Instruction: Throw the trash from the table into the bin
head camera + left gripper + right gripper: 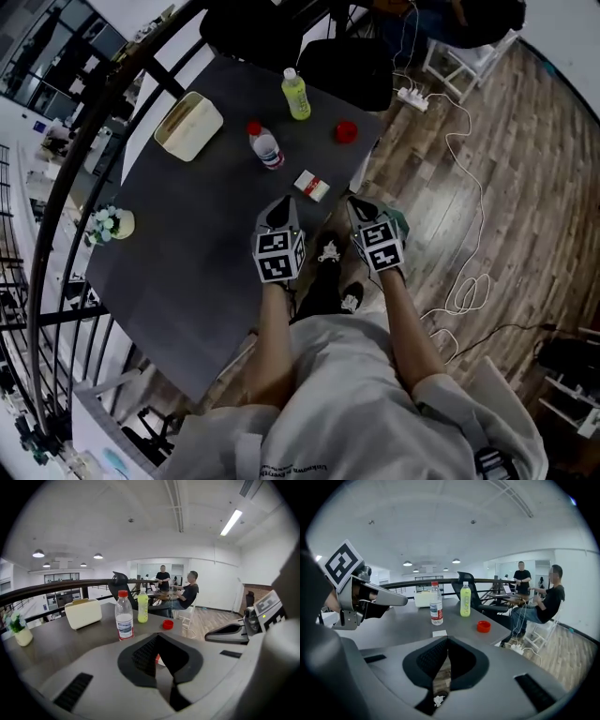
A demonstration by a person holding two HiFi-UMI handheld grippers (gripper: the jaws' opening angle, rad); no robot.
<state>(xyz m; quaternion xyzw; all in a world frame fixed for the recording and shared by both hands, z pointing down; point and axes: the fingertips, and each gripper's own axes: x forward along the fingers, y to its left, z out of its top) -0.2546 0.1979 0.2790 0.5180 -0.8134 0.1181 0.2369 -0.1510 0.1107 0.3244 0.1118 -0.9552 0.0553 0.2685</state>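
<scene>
Nothing binned yet: water bottle (266, 147), green bottle (296, 95), red cap (346, 131) and small box (312, 185) all sit on the surface (187, 253). Left tool (279, 212) and right tool (362, 208) are both closed, empty. No bin in view.

Shirt (356, 403): we wear a loose, pale, short-sleeved one with small dark print near its hem.
Trousers (319, 292): ours are black.
Shoes (329, 251): black, with white patches on top.
Left gripper (283, 206): we see a grey shell, black pads and a black-and-white marker cube.
Right gripper (358, 204): the same build.
</scene>
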